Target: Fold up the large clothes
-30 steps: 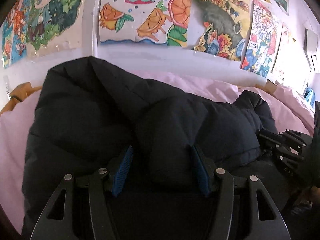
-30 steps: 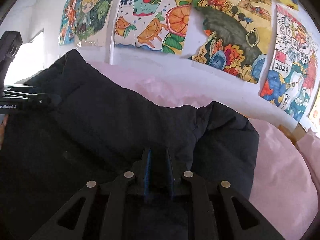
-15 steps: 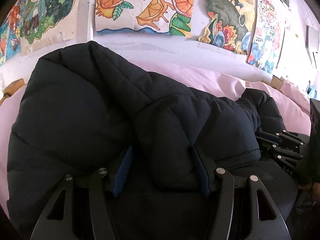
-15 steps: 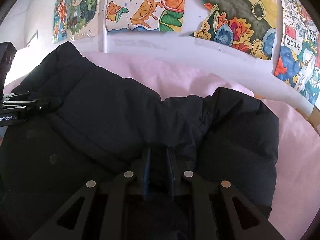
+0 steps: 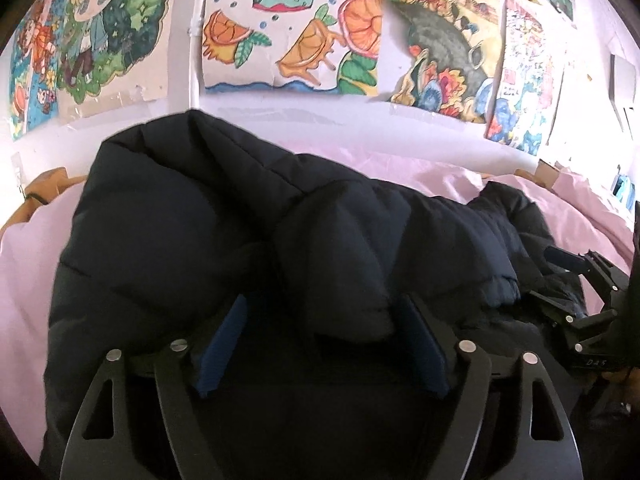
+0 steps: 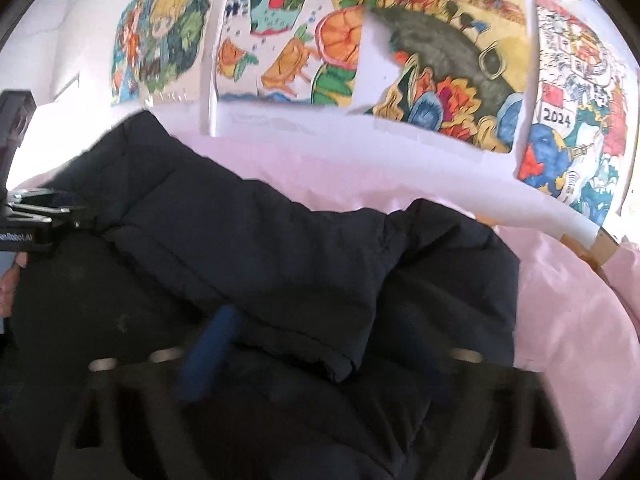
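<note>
A black puffer jacket (image 5: 248, 240) lies bunched on a pink bed sheet (image 5: 24, 272); it also fills the right wrist view (image 6: 280, 248). My left gripper (image 5: 324, 320) is open, with its blue pads on either side of a padded fold of the jacket. My right gripper (image 6: 320, 344) is open; its left blue pad shows blurred, and its right finger is mostly hidden behind the jacket's hem. The right gripper shows at the right edge of the left wrist view (image 5: 588, 300), and the left gripper at the left edge of the right wrist view (image 6: 36, 216).
A white wall with several colourful paintings (image 5: 288, 28) rises right behind the bed. The pink sheet (image 6: 568, 312) spreads to the right of the jacket. A wooden bed frame corner (image 6: 600, 248) shows at the far right.
My right gripper has opened and let go of the jacket fold it was shut on. The jacket has dropped lower onto the bed. My left gripper stays open over its fold.
</note>
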Tool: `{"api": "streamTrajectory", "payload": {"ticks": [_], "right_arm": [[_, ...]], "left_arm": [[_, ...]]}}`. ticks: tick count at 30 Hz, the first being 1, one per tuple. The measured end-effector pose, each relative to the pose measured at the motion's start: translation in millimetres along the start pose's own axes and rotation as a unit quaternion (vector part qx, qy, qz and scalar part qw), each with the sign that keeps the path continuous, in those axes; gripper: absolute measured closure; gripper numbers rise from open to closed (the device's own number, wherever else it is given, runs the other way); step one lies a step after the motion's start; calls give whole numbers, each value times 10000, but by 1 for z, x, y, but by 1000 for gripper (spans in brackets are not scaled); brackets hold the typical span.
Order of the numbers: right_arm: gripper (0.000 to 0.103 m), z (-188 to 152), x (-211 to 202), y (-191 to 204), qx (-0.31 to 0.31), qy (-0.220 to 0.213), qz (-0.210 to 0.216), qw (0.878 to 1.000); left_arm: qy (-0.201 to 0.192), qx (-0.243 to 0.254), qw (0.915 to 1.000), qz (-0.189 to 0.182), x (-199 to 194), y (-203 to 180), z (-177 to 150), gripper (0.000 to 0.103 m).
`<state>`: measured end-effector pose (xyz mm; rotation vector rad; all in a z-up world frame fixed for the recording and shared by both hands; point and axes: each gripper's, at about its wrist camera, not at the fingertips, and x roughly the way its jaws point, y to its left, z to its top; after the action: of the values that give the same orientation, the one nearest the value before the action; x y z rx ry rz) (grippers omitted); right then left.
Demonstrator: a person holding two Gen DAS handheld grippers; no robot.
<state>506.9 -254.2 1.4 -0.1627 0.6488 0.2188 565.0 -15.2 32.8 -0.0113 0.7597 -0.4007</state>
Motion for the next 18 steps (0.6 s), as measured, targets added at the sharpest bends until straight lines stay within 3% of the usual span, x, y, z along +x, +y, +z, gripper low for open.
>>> {"api": "streamTrajectory", "payload": {"ticks": [5,12,14,18], "right_arm": [[12,0,-15,7,-208,99,-26,9997],[5,5,-54,17,-372,-3,46,9993],[0,8,-71,19,-324,-93,55,9994],[0,15,-106,25,-211,-224,121,9995]], "left_arm": [[-102,16,9999,-94,-23,-9,2,13],[-284,457,9984,193,-61,-36,1,11],[-336,509,9978,255,-74,-41,-1,11],[-379,475,9973,400,-100,-50,-5,11]]}}
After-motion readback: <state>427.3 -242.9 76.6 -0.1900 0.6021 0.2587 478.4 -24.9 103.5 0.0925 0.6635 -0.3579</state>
